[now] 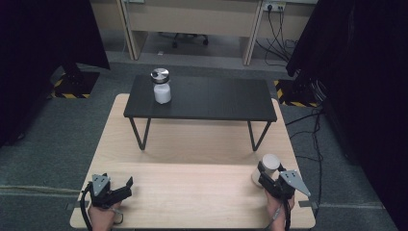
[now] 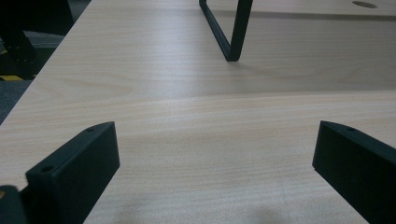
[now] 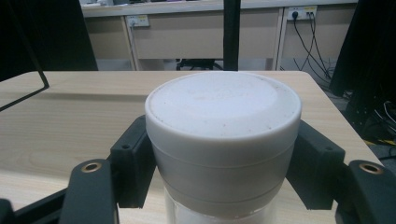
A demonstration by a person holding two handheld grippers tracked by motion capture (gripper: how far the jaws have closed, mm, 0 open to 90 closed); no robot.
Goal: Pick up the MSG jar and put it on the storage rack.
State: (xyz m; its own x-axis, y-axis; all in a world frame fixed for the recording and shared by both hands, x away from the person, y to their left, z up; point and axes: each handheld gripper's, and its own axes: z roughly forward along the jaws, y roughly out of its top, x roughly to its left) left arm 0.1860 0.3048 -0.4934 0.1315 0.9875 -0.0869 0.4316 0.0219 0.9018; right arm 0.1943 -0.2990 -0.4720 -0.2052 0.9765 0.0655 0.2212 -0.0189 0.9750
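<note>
Around you: a low black shelf (image 1: 200, 97) on hairpin legs stands across the far half of the light wooden table (image 1: 192, 192); a second jar with a metal lid (image 1: 161, 85) sits upright on the shelf's left end, well apart from both your hands.
In the way: nothing lies between your right gripper and the shelf; one shelf leg (image 2: 229, 32) rises ahead of your left gripper, well off.
Your jar: the white-lidded jar (image 3: 223, 140) stands on the table near its front right corner, in front of the shelf's right leg.
Its axis: upright, long axis vertical, flat lid facing up, clear body below.
Your right gripper (image 1: 267, 179): clamped on the white-lidded jar, one black pad pressed to each side of the lid.
Your left gripper (image 1: 124, 188): jaws wide apart over bare wood at the front left corner, holding nothing.
</note>
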